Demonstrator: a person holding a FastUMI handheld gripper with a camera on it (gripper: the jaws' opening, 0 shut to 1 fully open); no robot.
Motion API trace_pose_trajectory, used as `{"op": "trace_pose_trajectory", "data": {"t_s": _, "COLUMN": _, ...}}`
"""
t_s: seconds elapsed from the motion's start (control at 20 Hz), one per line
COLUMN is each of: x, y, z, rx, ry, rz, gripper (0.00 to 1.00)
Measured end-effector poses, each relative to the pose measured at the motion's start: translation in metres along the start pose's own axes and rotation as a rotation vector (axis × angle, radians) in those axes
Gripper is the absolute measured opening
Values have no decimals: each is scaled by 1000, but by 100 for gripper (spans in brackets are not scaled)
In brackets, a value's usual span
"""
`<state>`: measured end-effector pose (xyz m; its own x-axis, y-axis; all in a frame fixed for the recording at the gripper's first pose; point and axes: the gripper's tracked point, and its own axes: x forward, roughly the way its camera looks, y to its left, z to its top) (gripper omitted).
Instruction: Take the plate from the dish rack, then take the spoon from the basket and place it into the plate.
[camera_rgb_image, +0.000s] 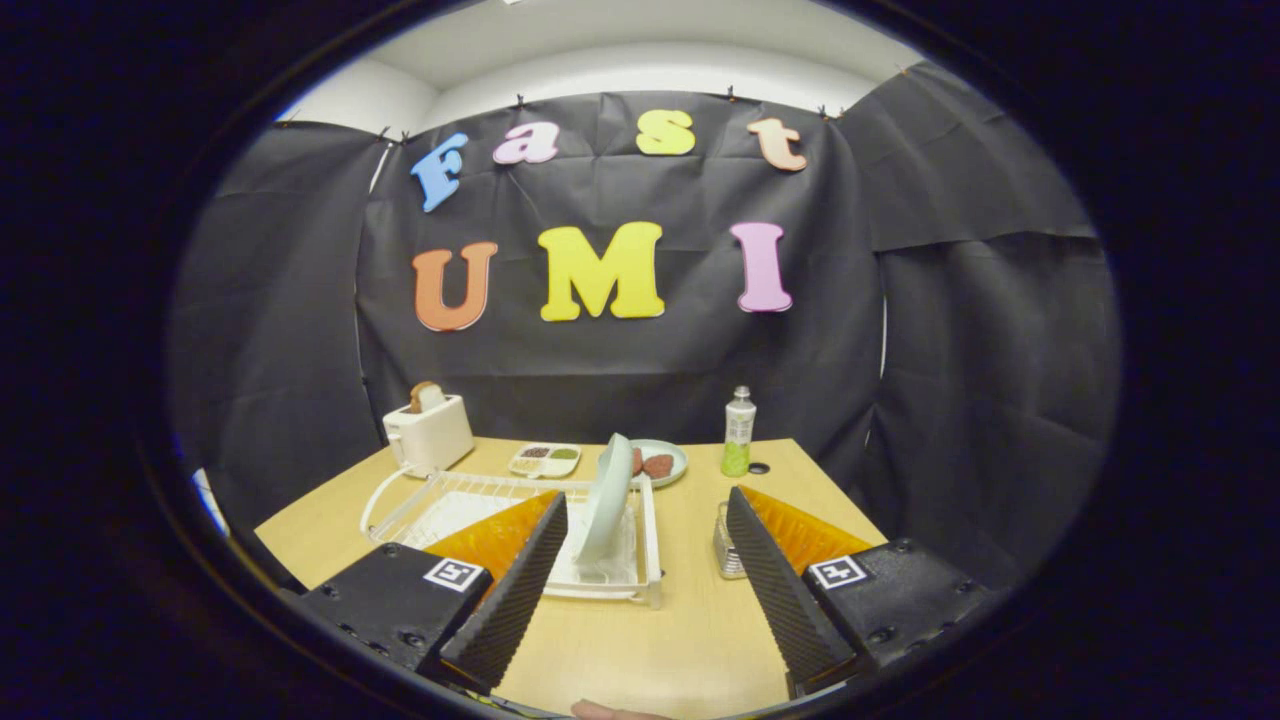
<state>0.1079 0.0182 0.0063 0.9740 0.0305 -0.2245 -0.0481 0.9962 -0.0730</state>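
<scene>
A: Where does the tool stand?

B: Low over the near part of the wooden counter, its two fingers spread wide apart with nothing between them but bare wood.

A: And the plate?

B: The pale plate stands on edge in the white wire dish rack, at the rack's right end, just ahead of the left finger. It leans a little and is clear of both fingers.

A: The basket with the spoon?

B: A small metal mesh basket sits to the right of the rack, partly hidden behind the right finger (I cannot make out the spoon in it).

A: What lies farther back?

B: At the far left a white toaster with a slice of bread sticking up from it. To its right a small divided tray with dark and green fillings, then a round plate with brown patties, half covered by the upright plate. Far right of those, a clear bottle with a white cap and green liquid at the bottom, and a small dark round thing beside it on the counter.

A: Anything nearer?

B: A fingertip of the person shows at the very near edge, below the gap between the fingers.
</scene>
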Motion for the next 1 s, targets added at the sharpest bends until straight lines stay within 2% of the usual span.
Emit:
{"op": "trace_pose_trajectory", "data": {"t_s": 0.4, "x": 91, "y": 7, "z": 30, "rx": -98, "ry": 286, "rz": -53, "gripper": 100}}
{"op": "trace_pose_trajectory", "data": {"t_s": 0.65, "x": 133, "y": 23, "z": 42, "rx": -112, "ry": 472, "rz": -53, "gripper": 100}}
{"op": "trace_pose_trajectory", "data": {"t_s": 0.8, "x": 150, "y": 33, "z": 35, "rx": -182, "ry": 630, "rz": -52, "gripper": 97}}
{"op": "trace_pose_trajectory", "data": {"t_s": 0.9, "x": 166, "y": 33, "z": 29, "rx": -212, "ry": 708, "rz": -79, "gripper": 97}}
{"op": "trace_pose_trajectory", "data": {"t_s": 1.0, "x": 178, "y": 28, "z": 20, "rx": -239, "ry": 777, "rz": -108, "gripper": 92}}
